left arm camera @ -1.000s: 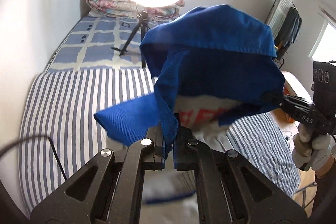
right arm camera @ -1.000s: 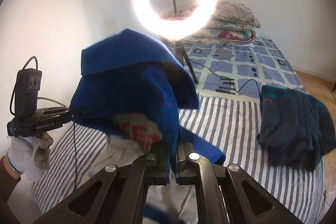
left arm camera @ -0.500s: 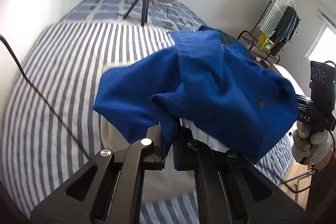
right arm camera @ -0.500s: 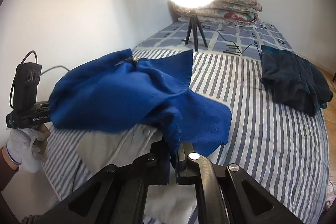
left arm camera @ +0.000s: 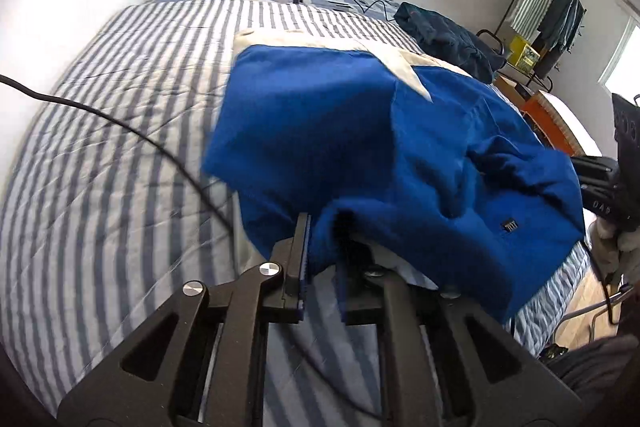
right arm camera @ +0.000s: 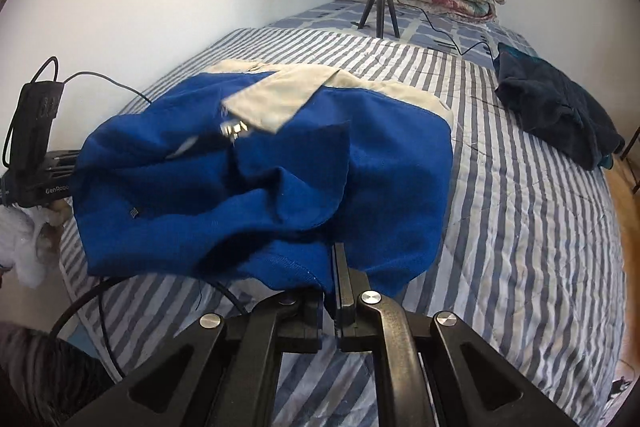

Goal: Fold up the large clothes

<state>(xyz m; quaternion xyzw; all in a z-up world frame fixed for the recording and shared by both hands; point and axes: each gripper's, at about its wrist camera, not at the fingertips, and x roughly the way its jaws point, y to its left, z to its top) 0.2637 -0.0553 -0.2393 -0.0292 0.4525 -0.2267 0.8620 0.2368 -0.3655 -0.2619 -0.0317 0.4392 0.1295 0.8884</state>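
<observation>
Across the striped bed: we catalogued one fold being laid down.

Garment: blue garment with cream panel, spread over the striped bedspread near our edge of the bed; its far part lay flat, its near hem was bunched and raised at both grippers.

Left gripper: jaws were opening, a fold of blue cloth between them; we could not tell whether the pads were pressing on it.

Right gripper: jaws drawn narrow, pinching the blue hem at its near edge.

Step in hand: we judged it to be the laying-down and release of the folded-over half.

How to do it well: we held that both corners should come to rest on the layer below before letting go, hems level with one another, so that the fold line ran straight across.

Release: we favoured freeing the two sides together; one side let go early could let the cloth slump towards the held corner.

Wrinkles: we noted a ridge of slack across the middle, which in our judgement wanted a light outward pull before withdrawal.

Hazard: black cable crossed the bedspread beside the garment; we thought it liable to snag.

Other stock: dark folded garment, well apart at the far side.
</observation>
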